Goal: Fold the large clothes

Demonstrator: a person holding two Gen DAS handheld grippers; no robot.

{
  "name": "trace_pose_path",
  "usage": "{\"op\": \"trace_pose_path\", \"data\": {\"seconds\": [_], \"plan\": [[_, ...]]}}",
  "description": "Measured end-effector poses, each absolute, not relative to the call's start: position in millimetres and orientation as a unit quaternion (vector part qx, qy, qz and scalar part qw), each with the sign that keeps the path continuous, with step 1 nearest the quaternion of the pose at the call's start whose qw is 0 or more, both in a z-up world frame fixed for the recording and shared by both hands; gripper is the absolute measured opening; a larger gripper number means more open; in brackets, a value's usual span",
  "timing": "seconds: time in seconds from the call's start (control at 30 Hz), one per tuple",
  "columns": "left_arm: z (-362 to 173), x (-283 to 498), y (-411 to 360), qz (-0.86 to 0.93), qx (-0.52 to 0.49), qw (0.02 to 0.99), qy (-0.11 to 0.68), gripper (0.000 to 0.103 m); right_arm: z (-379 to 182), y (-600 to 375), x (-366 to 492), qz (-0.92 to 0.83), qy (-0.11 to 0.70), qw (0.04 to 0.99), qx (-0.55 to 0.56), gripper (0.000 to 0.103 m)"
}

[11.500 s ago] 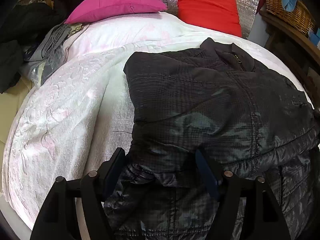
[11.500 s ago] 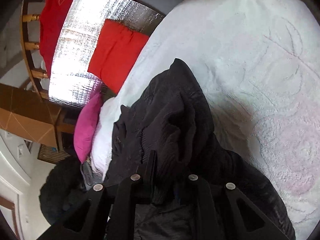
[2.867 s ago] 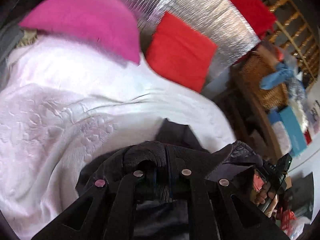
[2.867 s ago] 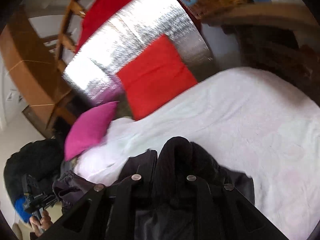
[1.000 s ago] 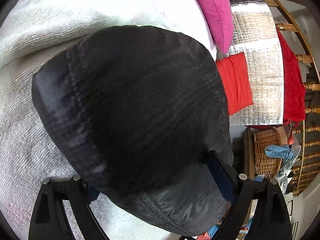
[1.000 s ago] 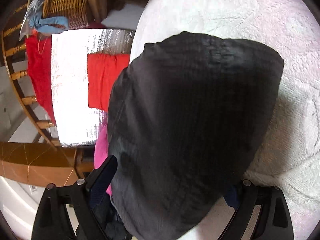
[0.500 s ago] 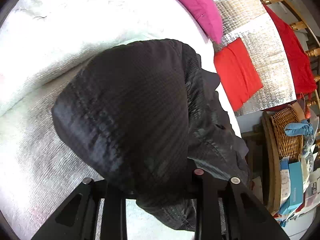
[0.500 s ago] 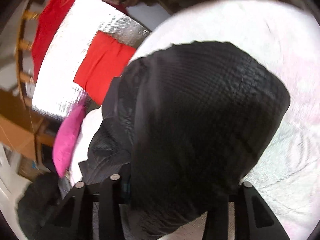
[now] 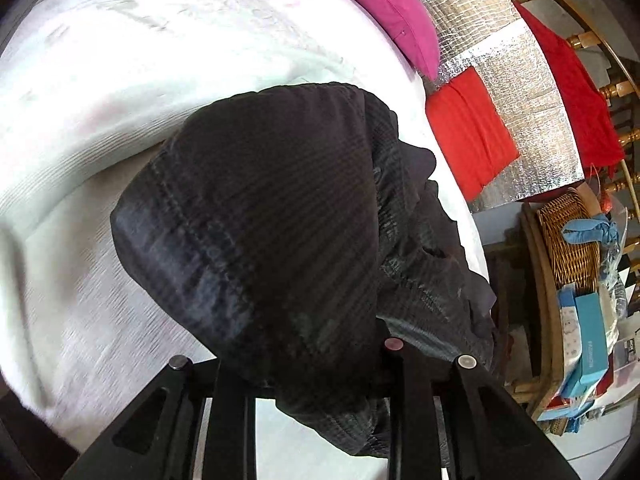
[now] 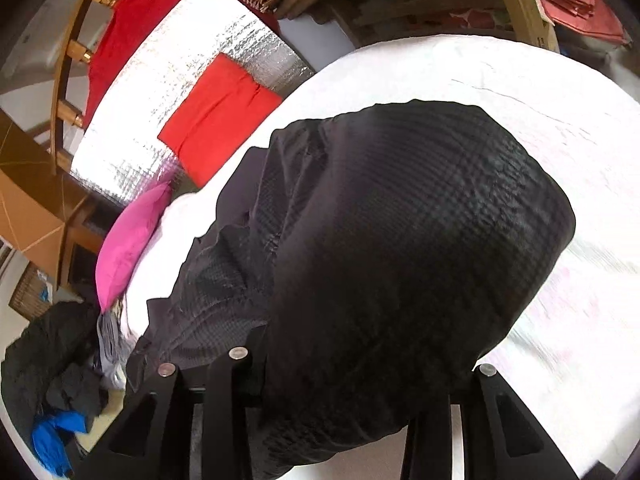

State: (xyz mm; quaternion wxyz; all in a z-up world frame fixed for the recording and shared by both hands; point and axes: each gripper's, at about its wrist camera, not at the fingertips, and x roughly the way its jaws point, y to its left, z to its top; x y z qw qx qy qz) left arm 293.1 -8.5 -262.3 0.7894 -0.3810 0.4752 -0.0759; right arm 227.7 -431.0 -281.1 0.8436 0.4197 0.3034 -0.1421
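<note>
Your bed with its white textured bedspread [image 9: 100,92] fills most of both views, running up to a crinkled silver foil panel [image 9: 516,92] at its head. Over the bedspread, the black quilted puffer jacket [image 9: 264,224] bulges as a folded bundle right in front of both cameras, its loose collar end trailing off toward the pillows. A red square cushion [image 9: 468,136] leans on the foil, and a magenta pillow [image 9: 388,4] lies beside it at the bedspread's edge. Past the bed's side you have a woven wicker basket [image 9: 568,236] on a wooden shelf.

Your left gripper [image 9: 308,364] is pinching a thick fold of the jacket, the fabric bunched between its dark fingers [image 9: 400,392]. Your right gripper [image 10: 340,368] has its jaws closing on the opposite edge of the same bundle, jacket [image 10: 400,240] packed between them and draped over the fingers [image 10: 228,400].
</note>
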Motion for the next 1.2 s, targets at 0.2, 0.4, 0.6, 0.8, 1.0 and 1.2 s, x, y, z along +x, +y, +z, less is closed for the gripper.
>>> {"op": "trace_pose_path", "data": {"seconds": [0.2, 0.4, 0.6, 0.8, 1.0, 1.2], "plan": [[-262, 266, -3, -0.070, -0.363, 0.805, 0.465, 0.026, -292, -428, 196, -0.126, 0.319, 0.834, 0.432, 0.040], [-272, 288, -3, -0.074, -0.374, 0.793, 0.474, 0.047, -299, -426, 176, -0.088, 0.343, 0.817, 0.455, 0.044], [-261, 274, 17, -0.082, -0.347, 0.789, 0.501, 0.060, -283, -433, 151, -0.053, 0.391, 0.804, 0.445, 0.057], [-206, 263, 44, -0.032, -0.296, 0.835, 0.463, 0.067, -244, -458, 123, -0.015, 0.375, 0.837, 0.398, 0.063], [-178, 329, 21, 0.017, -0.254, 0.873, 0.416, 0.077, -219, -499, 137, -0.076, 0.303, 0.869, 0.383, 0.081], [-214, 386, 2, 0.019, -0.241, 0.852, 0.464, 0.077, -238, -514, 220, -0.081, 0.335, 0.852, 0.394, 0.081]]}}
